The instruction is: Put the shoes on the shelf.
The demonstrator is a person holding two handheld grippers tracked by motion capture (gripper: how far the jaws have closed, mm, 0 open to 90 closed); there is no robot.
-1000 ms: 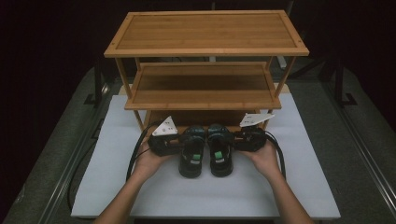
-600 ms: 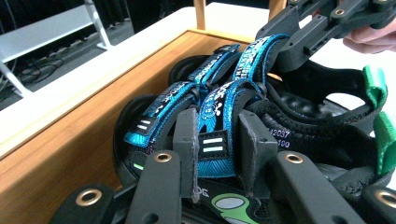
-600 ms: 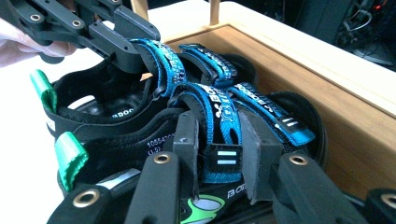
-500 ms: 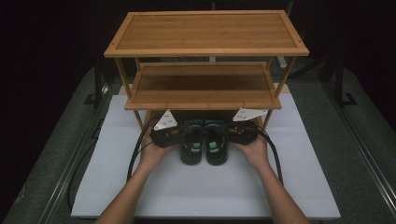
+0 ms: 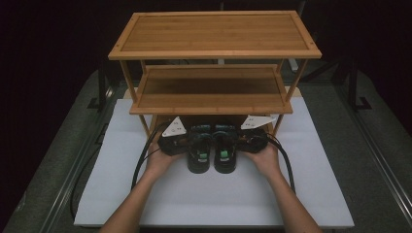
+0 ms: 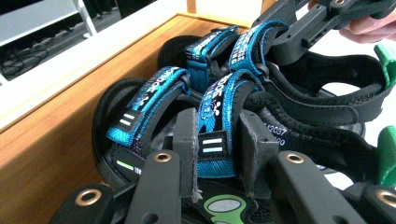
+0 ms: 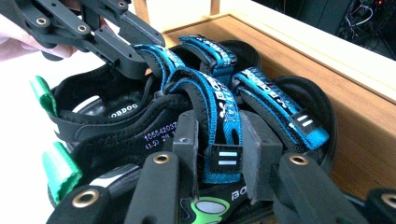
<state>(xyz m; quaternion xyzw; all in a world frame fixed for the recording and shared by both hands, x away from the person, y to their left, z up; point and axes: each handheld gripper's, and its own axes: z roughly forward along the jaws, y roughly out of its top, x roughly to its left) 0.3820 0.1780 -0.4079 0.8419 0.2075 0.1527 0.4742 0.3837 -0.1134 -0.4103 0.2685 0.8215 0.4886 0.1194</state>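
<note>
Left gripper (image 6: 215, 154) clamps the blue strap of the left black sandal (image 5: 199, 153), right gripper (image 7: 218, 154) clamps the right black sandal's (image 5: 225, 153) strap, both sandals side by side between them, toes apparently under the bamboo three-tier rack's (image 5: 214, 104) bottom shelf.

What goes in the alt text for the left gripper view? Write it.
The left gripper clamps a blue strap of a black sandal beside its mate, against a wooden shelf rail. The right gripper holds the mate's strap.
</note>
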